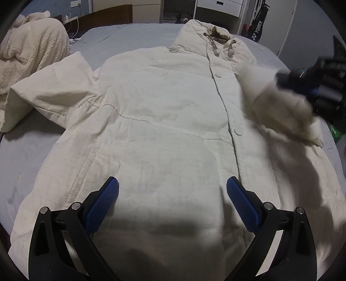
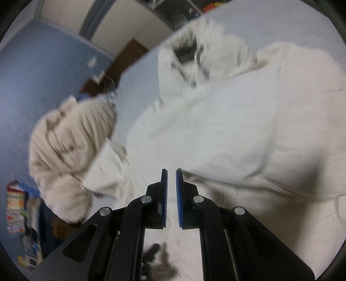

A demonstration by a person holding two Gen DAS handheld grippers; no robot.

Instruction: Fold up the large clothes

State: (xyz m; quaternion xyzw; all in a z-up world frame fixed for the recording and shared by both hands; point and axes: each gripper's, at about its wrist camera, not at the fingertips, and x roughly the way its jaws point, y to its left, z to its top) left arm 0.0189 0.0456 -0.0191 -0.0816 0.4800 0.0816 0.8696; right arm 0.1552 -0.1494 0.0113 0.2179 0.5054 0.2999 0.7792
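A white hooded coat (image 1: 162, 121) lies front up on a bed (image 1: 28, 151) with a grey sheet, its hood (image 1: 207, 36) at the far end. My left gripper (image 1: 173, 192) hovers open over the coat's lower front, nothing between its blue pads. The coat's left sleeve (image 1: 54, 90) lies spread out to the side. The other sleeve (image 1: 287, 112) is lifted and blurred over the coat's right side. My right gripper (image 1: 287, 80) is shut on its end. In the right wrist view the right gripper (image 2: 172, 173) shows a narrow slit with white cloth in it, above the coat (image 2: 237, 129).
A cream knitted blanket (image 1: 32, 49) is heaped at the bed's far left corner, also blurred in the right wrist view (image 2: 71, 138). A dark headboard (image 1: 108, 15) and white drawers (image 1: 218, 6) stand behind. A black racket bag (image 1: 257, 28) leans at the far right.
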